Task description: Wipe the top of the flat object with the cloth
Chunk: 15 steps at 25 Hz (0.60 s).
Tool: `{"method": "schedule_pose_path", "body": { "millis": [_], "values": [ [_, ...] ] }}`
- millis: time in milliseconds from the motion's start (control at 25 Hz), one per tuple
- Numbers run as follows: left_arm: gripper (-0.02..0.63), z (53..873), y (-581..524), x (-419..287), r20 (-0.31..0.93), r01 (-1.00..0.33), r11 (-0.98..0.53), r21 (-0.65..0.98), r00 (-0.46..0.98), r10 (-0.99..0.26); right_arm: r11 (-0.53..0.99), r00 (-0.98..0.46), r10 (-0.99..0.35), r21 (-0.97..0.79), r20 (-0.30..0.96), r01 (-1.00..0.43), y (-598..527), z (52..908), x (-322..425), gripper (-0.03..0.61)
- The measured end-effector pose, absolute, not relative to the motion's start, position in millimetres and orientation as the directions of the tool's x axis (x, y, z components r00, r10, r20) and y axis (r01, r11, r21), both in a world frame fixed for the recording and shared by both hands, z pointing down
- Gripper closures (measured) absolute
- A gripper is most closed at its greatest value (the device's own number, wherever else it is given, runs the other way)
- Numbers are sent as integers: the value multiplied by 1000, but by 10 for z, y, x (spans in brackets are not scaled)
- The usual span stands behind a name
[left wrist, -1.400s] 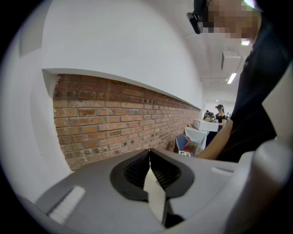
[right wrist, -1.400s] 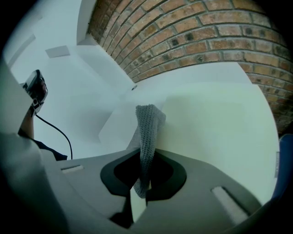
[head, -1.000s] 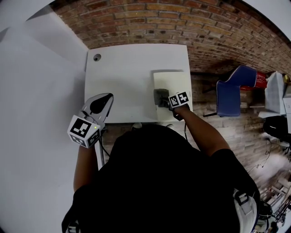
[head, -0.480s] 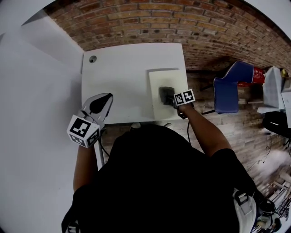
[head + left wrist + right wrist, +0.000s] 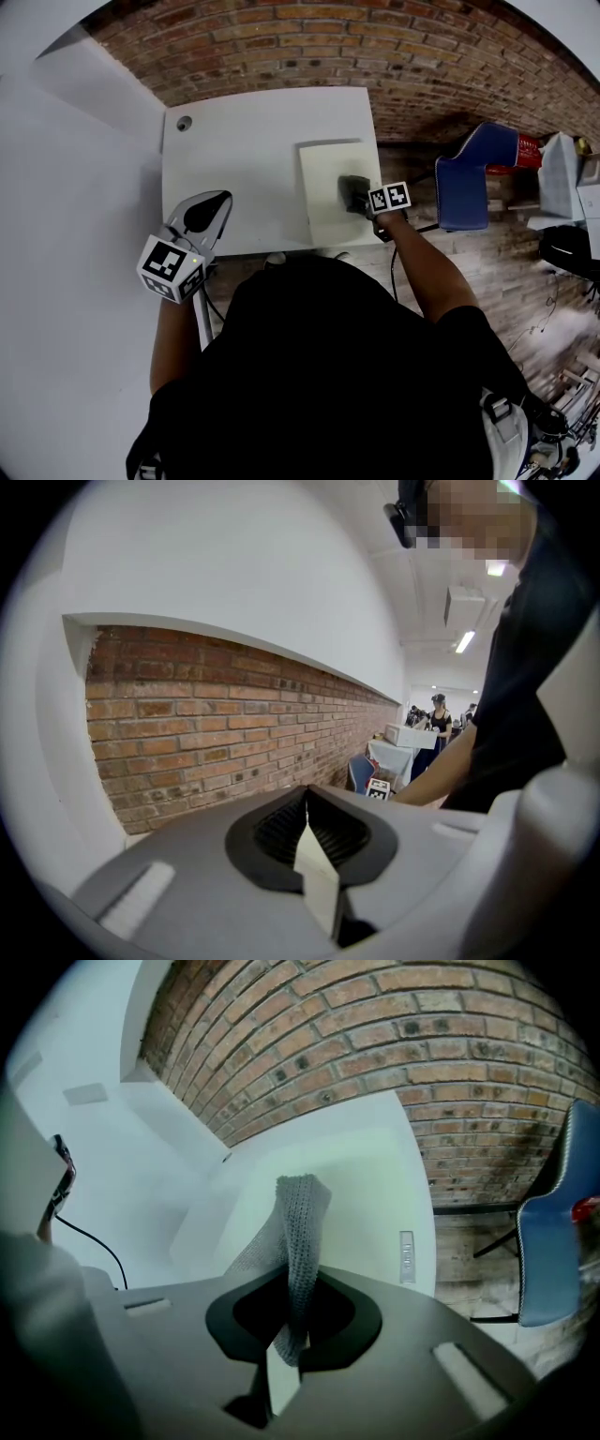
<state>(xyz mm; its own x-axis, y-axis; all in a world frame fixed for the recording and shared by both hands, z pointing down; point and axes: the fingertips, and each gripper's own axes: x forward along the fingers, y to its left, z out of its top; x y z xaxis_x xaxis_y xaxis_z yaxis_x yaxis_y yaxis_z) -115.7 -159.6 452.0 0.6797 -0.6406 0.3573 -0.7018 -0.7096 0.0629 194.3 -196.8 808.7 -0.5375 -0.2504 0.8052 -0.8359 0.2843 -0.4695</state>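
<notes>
A pale flat board point(image 5: 330, 187) lies on the right part of the white table point(image 5: 244, 150). A grey knitted cloth point(image 5: 352, 192) rests on the board's right side, and my right gripper point(image 5: 364, 199) is shut on it. In the right gripper view the cloth point(image 5: 298, 1241) rises from between the closed jaws over the board point(image 5: 375, 1194). My left gripper point(image 5: 204, 217) hangs off the table's front left corner, shut with nothing in it. In the left gripper view the jaws meet and point at a brick wall point(image 5: 216, 733).
A brick floor point(image 5: 375, 56) surrounds the table. A blue chair point(image 5: 473, 183) stands right of the table. A round grommet point(image 5: 184, 123) sits at the table's far left corner. A white wall point(image 5: 66, 234) runs along the left.
My right gripper has slid the cloth rightward across the board toward its right edge. The left gripper has stayed in place.
</notes>
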Motion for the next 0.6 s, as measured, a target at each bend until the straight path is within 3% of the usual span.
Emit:
{"method": "schedule_pose_path", "body": {
  "millis": [600],
  "values": [
    [612, 4564, -1689, -988, 360, -690, -720, 73, 692, -626, 239, -482, -268, -427, 834, -872, -1993, 8128, 2470, 568]
  ]
}}
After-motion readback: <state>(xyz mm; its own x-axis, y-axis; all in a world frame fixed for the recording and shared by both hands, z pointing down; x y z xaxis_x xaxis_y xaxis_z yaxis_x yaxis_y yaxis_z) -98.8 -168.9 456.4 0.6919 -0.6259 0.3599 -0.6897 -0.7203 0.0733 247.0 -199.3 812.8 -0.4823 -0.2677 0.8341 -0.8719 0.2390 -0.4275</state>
